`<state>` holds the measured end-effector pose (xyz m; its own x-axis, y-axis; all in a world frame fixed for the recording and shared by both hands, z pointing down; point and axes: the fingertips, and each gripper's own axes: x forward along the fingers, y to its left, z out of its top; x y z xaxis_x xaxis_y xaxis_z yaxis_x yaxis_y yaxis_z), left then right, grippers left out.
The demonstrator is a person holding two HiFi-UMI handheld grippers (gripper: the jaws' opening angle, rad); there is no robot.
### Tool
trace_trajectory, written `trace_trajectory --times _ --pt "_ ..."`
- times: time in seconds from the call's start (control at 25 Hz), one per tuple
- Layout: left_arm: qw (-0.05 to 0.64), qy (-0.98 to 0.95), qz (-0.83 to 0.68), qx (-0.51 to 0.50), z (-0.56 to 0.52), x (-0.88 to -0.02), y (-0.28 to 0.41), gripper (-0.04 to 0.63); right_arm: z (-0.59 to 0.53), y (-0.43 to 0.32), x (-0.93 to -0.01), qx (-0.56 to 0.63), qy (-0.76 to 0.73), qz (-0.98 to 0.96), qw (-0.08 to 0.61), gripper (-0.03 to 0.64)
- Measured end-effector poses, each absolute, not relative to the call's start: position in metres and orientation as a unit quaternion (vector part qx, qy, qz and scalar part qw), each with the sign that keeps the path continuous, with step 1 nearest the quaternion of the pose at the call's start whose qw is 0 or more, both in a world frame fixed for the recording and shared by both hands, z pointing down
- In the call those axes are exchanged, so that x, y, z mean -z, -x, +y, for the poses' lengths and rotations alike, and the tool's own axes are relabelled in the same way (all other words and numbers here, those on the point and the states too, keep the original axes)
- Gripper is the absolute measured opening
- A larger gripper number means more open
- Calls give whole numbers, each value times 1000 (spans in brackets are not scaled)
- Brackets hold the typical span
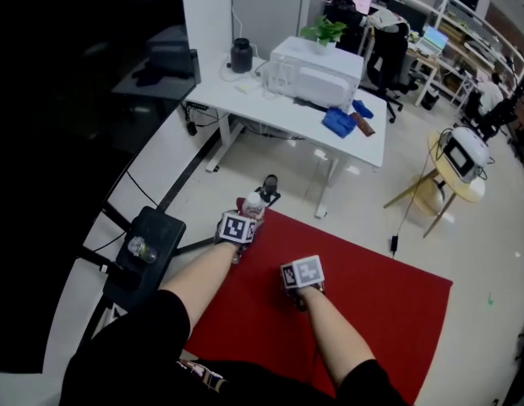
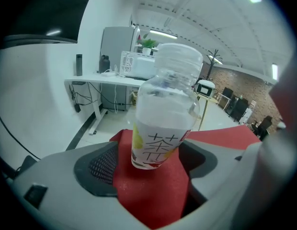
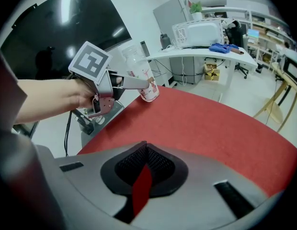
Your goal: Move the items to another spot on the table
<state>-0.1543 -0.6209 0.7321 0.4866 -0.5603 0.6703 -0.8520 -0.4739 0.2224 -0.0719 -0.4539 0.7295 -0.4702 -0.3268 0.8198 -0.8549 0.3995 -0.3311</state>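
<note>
A clear plastic bottle (image 2: pixel 163 114) with a white cap and a printed label stands on the red cloth (image 2: pixel 153 190), near its far left corner. My left gripper (image 2: pixel 153 176) is open around it, one jaw on each side, and the pads do not press on it. From the head view, the bottle (image 1: pixel 254 201) shows just beyond the left gripper (image 1: pixel 249 214). My right gripper (image 3: pixel 141 186) is shut with nothing in it, and hovers over the cloth nearer to me. The right gripper view shows the bottle (image 3: pixel 144 83) and the left gripper (image 3: pixel 134 83) ahead to the left.
A small dark object (image 1: pixel 269 186) lies at the cloth's far corner. A black stand (image 1: pixel 144 244) with a small clear bottle (image 1: pixel 138 248) on it is to the left. A white desk (image 1: pixel 245 100) with an appliance stands beyond. The red cloth (image 1: pixel 372 303) stretches right.
</note>
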Motion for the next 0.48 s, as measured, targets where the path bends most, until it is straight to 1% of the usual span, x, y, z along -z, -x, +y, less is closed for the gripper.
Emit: trace_trajectory --times 0.24,0.28,0.32,0.4,0.48 --pt "241 -791 -475 -300 -635 -743 156 382 -453 57 -727 -395 -390 -762 334 -5" --pt "228 -796 -475 -297 -638 -741 154 375 -451 55 -727 -396 -390 -761 334 -5" --pt "212 -803 -474 -292 -640 -738 150 330 -450 53 -728 -397 -390 -761 333 -5" --pt "188 -816 -466 -286 -643 -732 146 316 -446 48 -730 -399 -391 -759 332 -5" --pt "177 -824 -458 -282 -646 -726 145 311 -445 43 -730 -400 -394 -757 335 -5"
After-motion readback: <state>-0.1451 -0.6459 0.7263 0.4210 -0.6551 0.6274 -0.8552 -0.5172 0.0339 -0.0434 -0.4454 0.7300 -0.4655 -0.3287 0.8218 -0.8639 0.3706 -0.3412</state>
